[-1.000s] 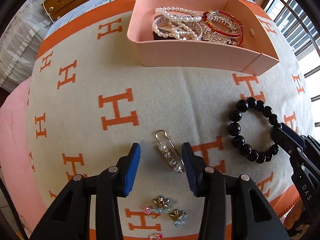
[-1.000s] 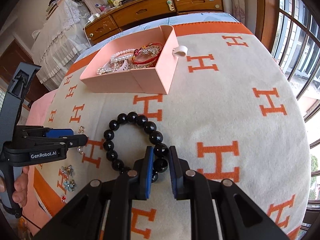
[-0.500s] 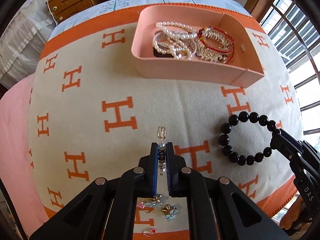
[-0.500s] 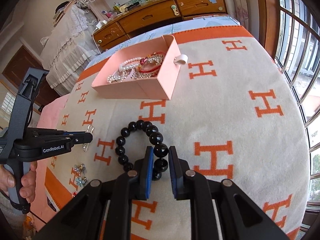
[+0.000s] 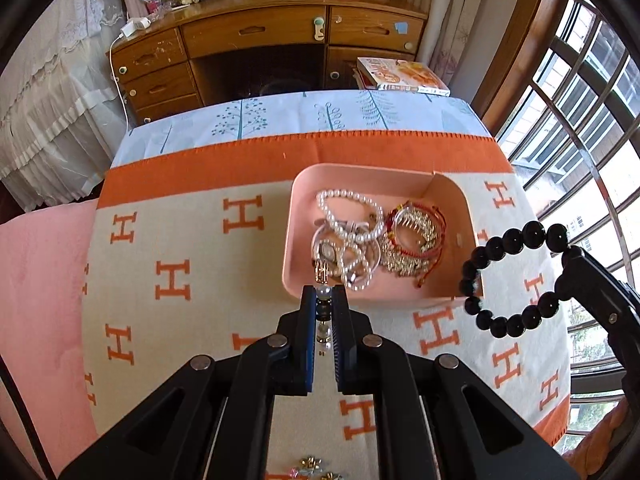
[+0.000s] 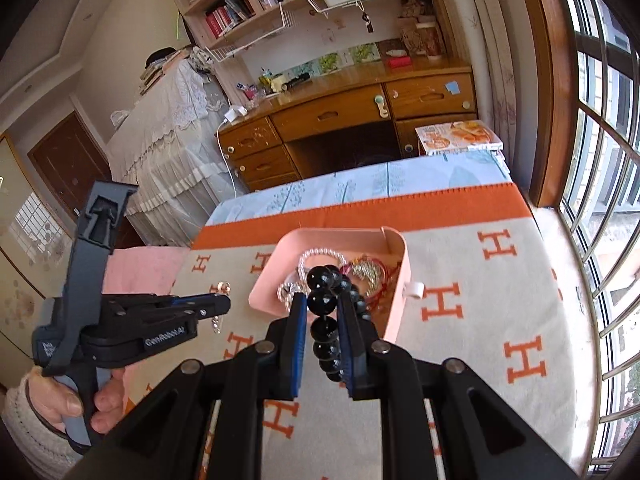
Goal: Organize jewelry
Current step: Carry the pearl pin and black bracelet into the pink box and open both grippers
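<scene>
My left gripper [image 5: 324,294] is shut on a gold safety-pin brooch strung with pearls [image 5: 322,276], held up above the blanket just short of the pink tray [image 5: 304,184]. The tray holds pearl bracelets [image 5: 348,216], a watch and red and gold bangles [image 5: 416,236]. My right gripper [image 6: 322,304] is shut on a black bead bracelet [image 6: 322,300], lifted in the air in front of the tray [image 6: 392,312]; in the left wrist view the bracelet [image 5: 504,240] hangs beside the tray's right end. The left gripper [image 6: 222,304] shows at the left of the right wrist view, brooch [image 6: 223,287] in its tips.
A cream blanket with orange H marks [image 5: 200,240] covers the table. Small flower-shaped earrings [image 5: 310,466] lie near its front edge. A wooden desk [image 5: 260,52] and a book [image 5: 404,74] stand beyond the far edge. Window bars [image 5: 580,100] run along the right. A hand [image 6: 80,404] grips the left tool.
The left gripper shut on the pearl brooch and lifted it off the blanket. The right gripper rose with the black bracelet. Both now sit nearer the pink tray.
</scene>
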`<state>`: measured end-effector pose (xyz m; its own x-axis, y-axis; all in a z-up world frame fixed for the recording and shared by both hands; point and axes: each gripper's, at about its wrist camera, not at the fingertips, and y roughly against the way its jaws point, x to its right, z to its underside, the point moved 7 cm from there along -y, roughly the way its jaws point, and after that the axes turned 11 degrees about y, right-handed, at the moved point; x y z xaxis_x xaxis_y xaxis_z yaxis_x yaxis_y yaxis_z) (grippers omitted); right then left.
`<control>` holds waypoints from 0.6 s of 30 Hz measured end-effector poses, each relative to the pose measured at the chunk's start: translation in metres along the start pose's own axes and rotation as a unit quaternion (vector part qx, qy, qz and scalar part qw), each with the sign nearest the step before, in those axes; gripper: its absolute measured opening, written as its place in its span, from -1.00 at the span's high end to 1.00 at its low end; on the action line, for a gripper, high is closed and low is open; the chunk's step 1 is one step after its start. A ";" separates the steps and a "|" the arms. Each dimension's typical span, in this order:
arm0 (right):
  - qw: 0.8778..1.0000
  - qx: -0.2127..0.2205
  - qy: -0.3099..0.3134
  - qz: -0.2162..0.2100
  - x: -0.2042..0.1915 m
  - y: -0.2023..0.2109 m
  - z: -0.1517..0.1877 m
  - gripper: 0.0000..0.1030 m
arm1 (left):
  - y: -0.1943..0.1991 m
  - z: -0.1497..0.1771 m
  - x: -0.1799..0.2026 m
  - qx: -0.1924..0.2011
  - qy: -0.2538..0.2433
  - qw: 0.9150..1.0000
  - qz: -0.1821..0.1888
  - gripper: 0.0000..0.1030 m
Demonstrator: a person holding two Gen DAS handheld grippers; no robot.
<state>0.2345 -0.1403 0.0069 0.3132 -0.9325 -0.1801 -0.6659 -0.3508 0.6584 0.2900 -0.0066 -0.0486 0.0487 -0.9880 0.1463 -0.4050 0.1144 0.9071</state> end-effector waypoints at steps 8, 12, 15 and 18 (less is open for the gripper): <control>0.999 0.018 -0.019 0.020 0.011 -0.031 -0.041 0.71 | -0.053 -0.032 0.007 0.012 0.028 0.999 0.026 0.90; 0.999 0.005 -0.025 0.031 0.018 -0.053 -0.042 0.71 | -0.082 -0.027 0.014 -0.020 0.026 0.999 0.044 0.74; 0.999 -0.009 -0.031 0.028 0.020 -0.067 -0.040 0.71 | -0.089 -0.022 0.012 -0.027 0.028 0.998 0.046 0.31; 0.999 -0.018 -0.033 0.014 0.016 -0.078 -0.037 0.71 | -0.080 -0.019 0.005 -0.010 0.034 0.998 0.054 0.01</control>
<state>0.3166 -0.1249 -0.0209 0.2487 -0.9462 -0.2070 -0.6486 -0.3215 0.6899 0.3404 -0.0187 -0.1129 0.0675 -0.9610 0.2683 -0.3932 0.2216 0.8923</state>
